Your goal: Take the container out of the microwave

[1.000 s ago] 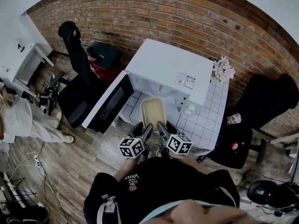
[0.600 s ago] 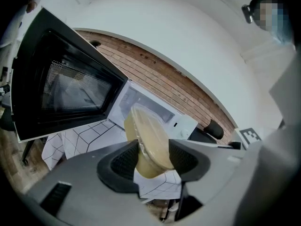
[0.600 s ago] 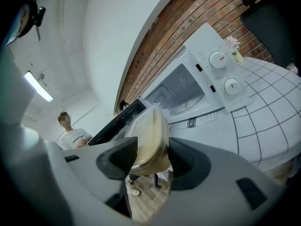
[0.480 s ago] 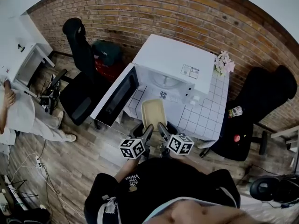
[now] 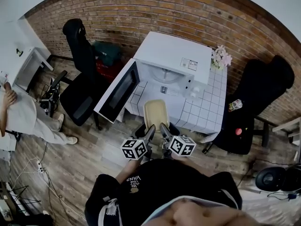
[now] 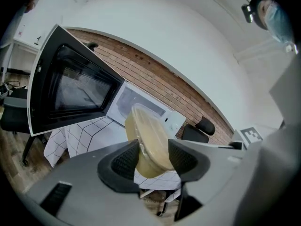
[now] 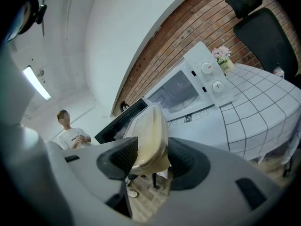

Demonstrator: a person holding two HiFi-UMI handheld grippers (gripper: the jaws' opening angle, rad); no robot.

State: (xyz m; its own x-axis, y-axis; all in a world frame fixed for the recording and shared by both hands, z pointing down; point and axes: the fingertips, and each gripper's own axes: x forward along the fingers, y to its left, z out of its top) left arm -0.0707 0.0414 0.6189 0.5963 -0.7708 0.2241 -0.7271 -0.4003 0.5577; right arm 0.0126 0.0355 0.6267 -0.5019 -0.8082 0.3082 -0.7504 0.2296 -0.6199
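Observation:
A cream plastic container hangs in front of the open white microwave, over the front edge of the tiled table. My left gripper is shut on its near left rim and my right gripper on its near right rim. In the left gripper view the container sits tilted between the ribbed pads, with the microwave's door swung open at the left. The right gripper view has the container pinched between both pads, and the microwave behind it.
Black office chairs stand at the left and the right of the table. A pot of pink flowers sits beside the microwave. A person stands at the far left near a white desk.
Both grippers have drawn back from the microwave with the container between them. The container was at the microwave's mouth and now hangs over the table's front edge.

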